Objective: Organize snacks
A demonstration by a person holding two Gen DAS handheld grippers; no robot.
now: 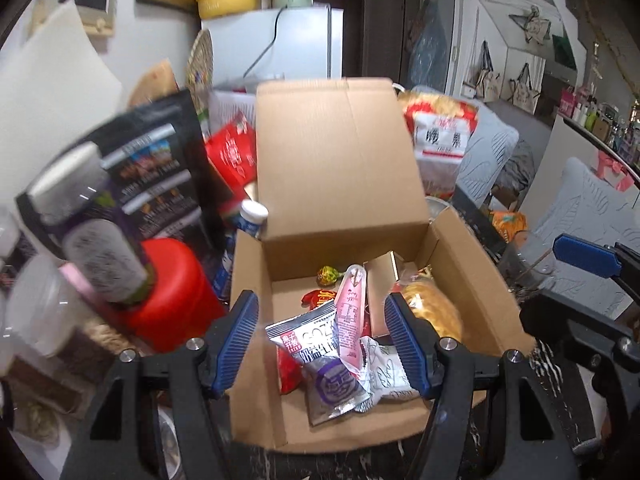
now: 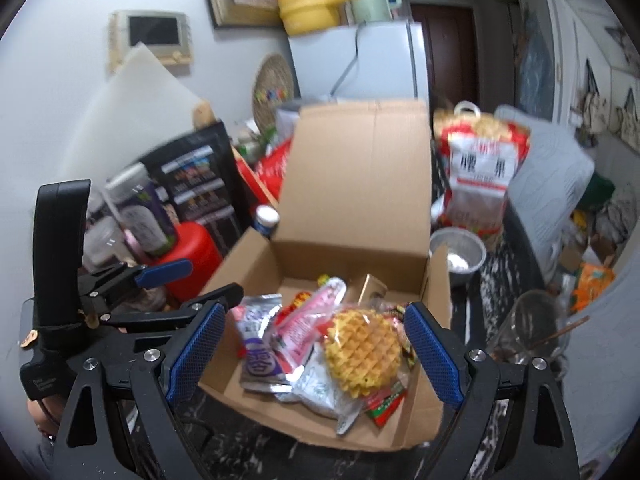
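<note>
Left wrist view: we see a dark marbled worktop (image 1: 556, 364) in a messy room with a white fridge (image 1: 296, 40). Snack packets (image 1: 340, 344) lie in the open cardboard box (image 1: 336, 160); one reads "GO". Both tongs (image 1: 324, 344) (image 2: 316, 356) are apart and empty.

- Silver snack packet (image 1: 320, 344) in the cardboard box (image 1: 340, 152), near left: Latin letters "GOZ" seen upside down; a white character on a red square at its corner; a large purple round seal with one character, too blurred to name.
- Red-and-white bag (image 1: 440, 136), far right behind the box: two big dark characters on its white label, the second reads "果"; the first is unclear.
- Pink sachet (image 1: 350, 312) in the box: red print, too small to read.
- Black pouch (image 1: 160, 168), far left: label strips, illegible.
</note>
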